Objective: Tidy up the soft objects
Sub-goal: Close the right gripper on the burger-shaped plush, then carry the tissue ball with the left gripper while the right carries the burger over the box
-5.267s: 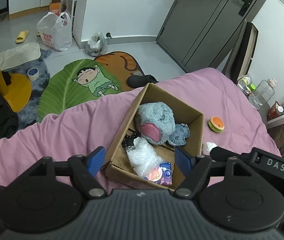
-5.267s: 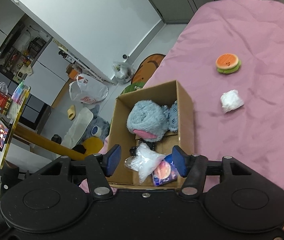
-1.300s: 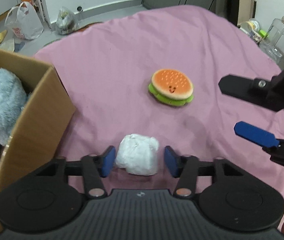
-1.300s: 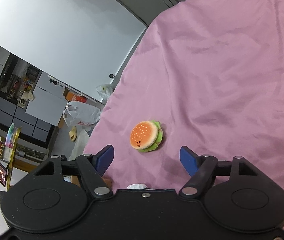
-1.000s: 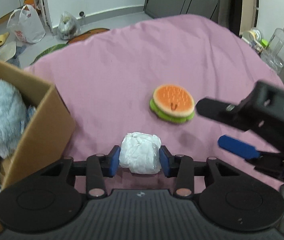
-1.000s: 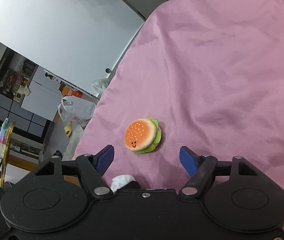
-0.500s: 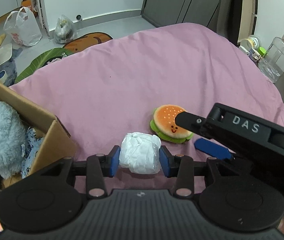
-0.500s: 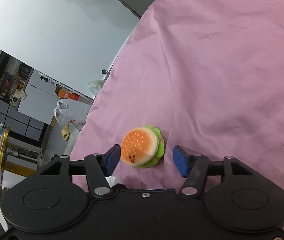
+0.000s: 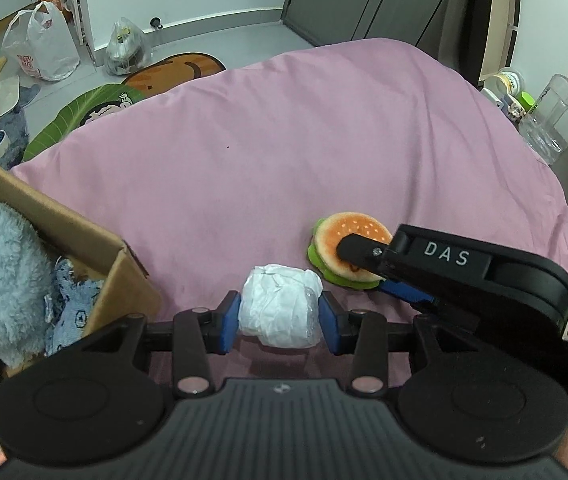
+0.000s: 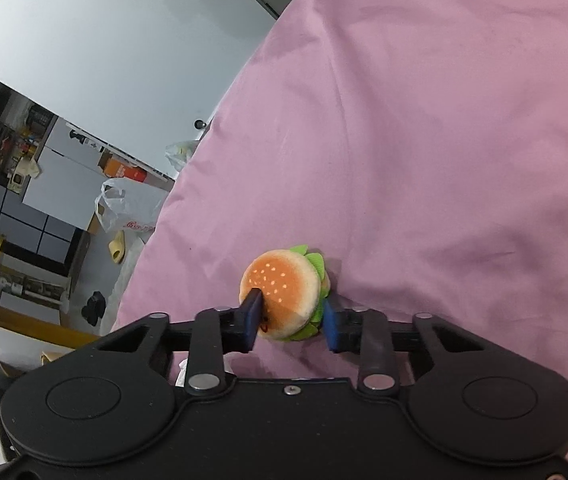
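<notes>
Bedspread [image 9: 291, 140] in pink covers the bed and takes up most of both views, bare and smooth across its far half up to the rounded far edge, beyond which lie the floor, a cartoon-figure mat [image 9: 96, 114] and a white plastic bag [image 9: 42, 46] with red print too small to read. Along the left edge of the left wrist view stands an open cardboard box [image 9: 84, 236], its near corner just beside the left claw [image 9: 280, 318]; inside it lie a fluffy grey-blue plush [image 9: 2, 280] and a patterned blue cloth [image 9: 74, 308]. The left claw is closed narrowly on a crumpled white wad [image 9: 280, 308], both blue pads pressed to its sides. Just right of the wad, the burger plush [image 9: 345, 246] lies on the bedspread, partly behind the right claw's black body, which bears the letters "DAS". In the right wrist view the right claw [image 10: 289, 322] grips the burger plush [image 10: 282, 286], one pad pressed on the seeded bun top and the other against its green underside, the toy tipped on edge.
</notes>
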Demonstrator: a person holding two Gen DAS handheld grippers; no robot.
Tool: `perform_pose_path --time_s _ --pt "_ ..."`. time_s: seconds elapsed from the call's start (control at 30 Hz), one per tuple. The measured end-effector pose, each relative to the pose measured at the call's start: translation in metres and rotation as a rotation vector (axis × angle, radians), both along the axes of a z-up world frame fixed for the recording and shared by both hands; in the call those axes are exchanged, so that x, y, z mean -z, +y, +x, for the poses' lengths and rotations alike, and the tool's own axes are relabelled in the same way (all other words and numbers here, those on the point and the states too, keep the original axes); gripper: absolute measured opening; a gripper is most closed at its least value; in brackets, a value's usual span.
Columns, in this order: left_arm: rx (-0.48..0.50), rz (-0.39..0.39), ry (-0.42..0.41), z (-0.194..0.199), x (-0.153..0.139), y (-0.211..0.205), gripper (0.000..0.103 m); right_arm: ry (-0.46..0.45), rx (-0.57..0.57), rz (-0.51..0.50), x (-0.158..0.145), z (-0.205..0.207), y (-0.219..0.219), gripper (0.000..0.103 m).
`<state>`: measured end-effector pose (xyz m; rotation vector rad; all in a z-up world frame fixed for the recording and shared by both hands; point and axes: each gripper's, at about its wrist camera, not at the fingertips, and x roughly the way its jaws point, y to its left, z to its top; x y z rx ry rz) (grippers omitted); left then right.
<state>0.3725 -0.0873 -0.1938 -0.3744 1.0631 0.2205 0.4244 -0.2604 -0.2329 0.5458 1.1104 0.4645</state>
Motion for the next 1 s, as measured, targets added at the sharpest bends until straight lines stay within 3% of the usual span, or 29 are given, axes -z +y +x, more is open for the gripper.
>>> perform_pose_path --time_s 0.5,1.0 --pt "0.038 0.012 -0.039 -0.025 -0.025 -0.009 0.041 -0.053 0.057 -0.021 -0.030 -0.023 -0.017 0.022" --pt "0.059 0.024 -0.115 -0.075 -0.071 0.005 0.041 -0.101 0.137 -0.041 -0.067 -0.079 -0.034 0.022"
